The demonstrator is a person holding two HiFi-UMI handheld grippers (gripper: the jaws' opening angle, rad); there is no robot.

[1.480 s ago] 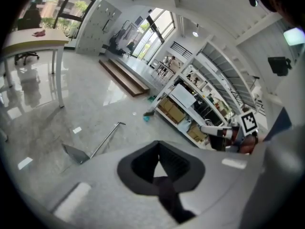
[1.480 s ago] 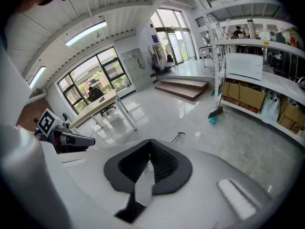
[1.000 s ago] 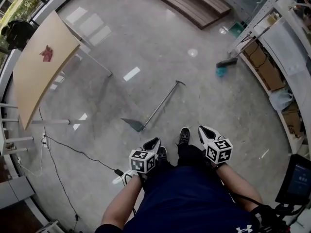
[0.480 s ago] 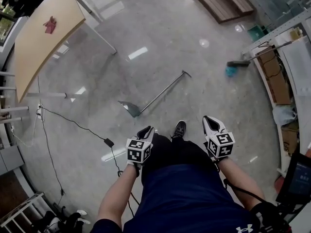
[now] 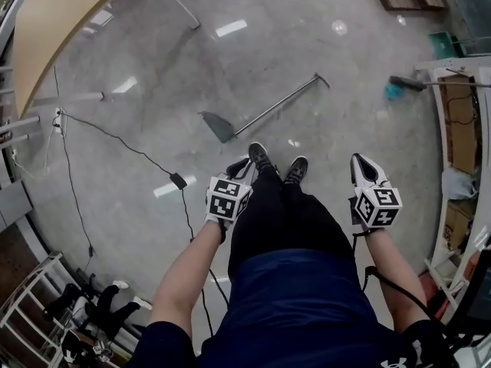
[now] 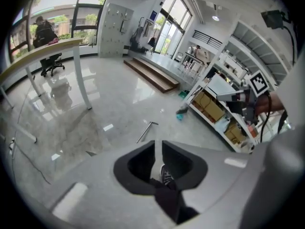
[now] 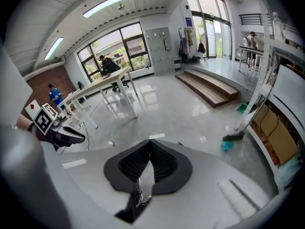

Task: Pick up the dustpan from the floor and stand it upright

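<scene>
Lying flat on the floor, the dustpan point(image 5: 218, 126) sits upper centre of the head view, pan end to the left and long handle running up-right, just beyond the person's shoes point(image 5: 261, 158) and clear of both tools. Left gripper point(image 5: 242, 163), centre-left, has its jaws a narrow slit apart with nothing between them. Right gripper point(image 5: 362, 162), centre-right, has its jaws closed tip to tip, holding nothing.
</scene>
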